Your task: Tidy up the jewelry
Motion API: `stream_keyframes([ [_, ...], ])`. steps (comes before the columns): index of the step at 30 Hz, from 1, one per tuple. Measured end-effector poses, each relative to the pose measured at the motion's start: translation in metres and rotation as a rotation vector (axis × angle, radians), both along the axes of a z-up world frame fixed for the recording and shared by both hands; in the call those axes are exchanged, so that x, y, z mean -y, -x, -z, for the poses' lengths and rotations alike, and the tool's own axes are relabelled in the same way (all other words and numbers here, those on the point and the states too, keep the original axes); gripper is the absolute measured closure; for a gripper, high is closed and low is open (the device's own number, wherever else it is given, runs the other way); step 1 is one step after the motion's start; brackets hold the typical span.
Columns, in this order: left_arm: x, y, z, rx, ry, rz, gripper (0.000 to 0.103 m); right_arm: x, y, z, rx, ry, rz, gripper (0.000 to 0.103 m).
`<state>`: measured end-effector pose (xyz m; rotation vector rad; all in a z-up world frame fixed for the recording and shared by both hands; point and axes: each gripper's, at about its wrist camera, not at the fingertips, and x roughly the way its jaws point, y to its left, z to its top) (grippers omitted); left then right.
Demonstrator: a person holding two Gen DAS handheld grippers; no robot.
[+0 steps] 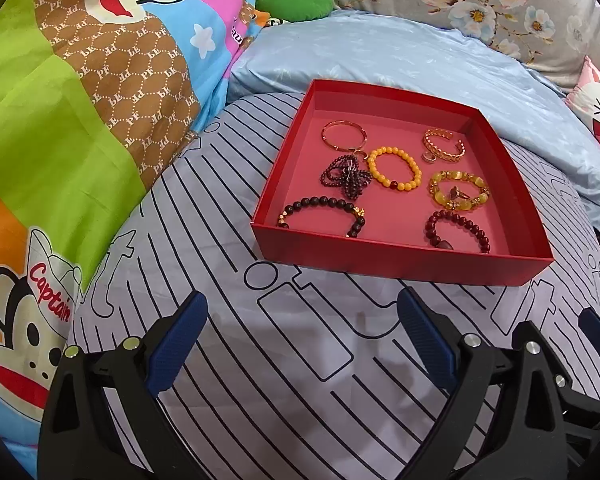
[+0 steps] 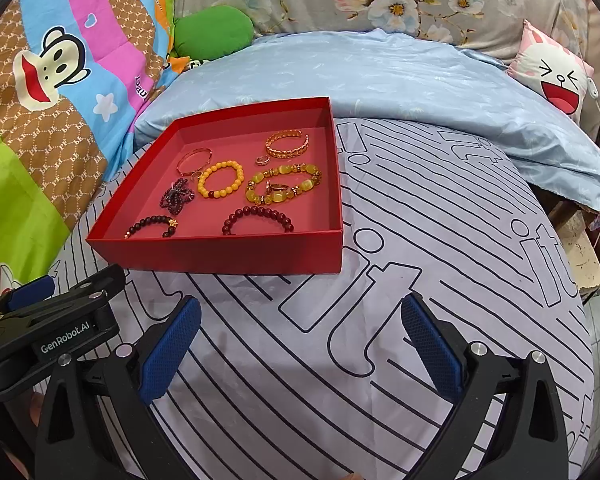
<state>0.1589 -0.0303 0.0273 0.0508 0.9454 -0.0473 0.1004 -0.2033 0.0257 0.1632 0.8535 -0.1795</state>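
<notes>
Red cardboard catches the eye: a shallow tray (image 1: 400,258) sits on the striped bedsheet (image 1: 300,360), with the cartoon quilt (image 1: 60,120) bunched up to its left and a pale blue pillow (image 2: 380,80) behind it.

Every piece of jewelry in view lies inside the tray. Going left to right: a dark beaded bracelet (image 1: 320,214) at the near edge, a tangled garnet strand (image 1: 342,176) behind it, a thin gold bangle (image 1: 344,135) at the back, a yellow beaded bracelet (image 1: 395,169) in the middle, then a gold cuff (image 1: 444,145), a chunky amber bracelet (image 1: 458,190) with rings lying inside it, and a maroon bracelet (image 1: 458,230) nearest the right corner.

The left gripper (image 1: 302,336) and right gripper (image 2: 300,340) both hover short of the tray, fingers spread wide and holding nothing.

Whether the sorting is done or yet to come, I can't tell. If any piece is lifted, I'd pinch one bead run cleanly, away from neighbours, and avoid snagging the tangled strand.
</notes>
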Motion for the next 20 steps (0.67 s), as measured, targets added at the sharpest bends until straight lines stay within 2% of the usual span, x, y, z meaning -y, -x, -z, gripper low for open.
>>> stream_keyframes([
  [20, 0.0015, -0.0004, -0.0043, 0.020, -0.026, 0.002, 0.012, -0.0001, -0.0002, 0.0002, -0.006, -0.004, 0.002, 0.006],
])
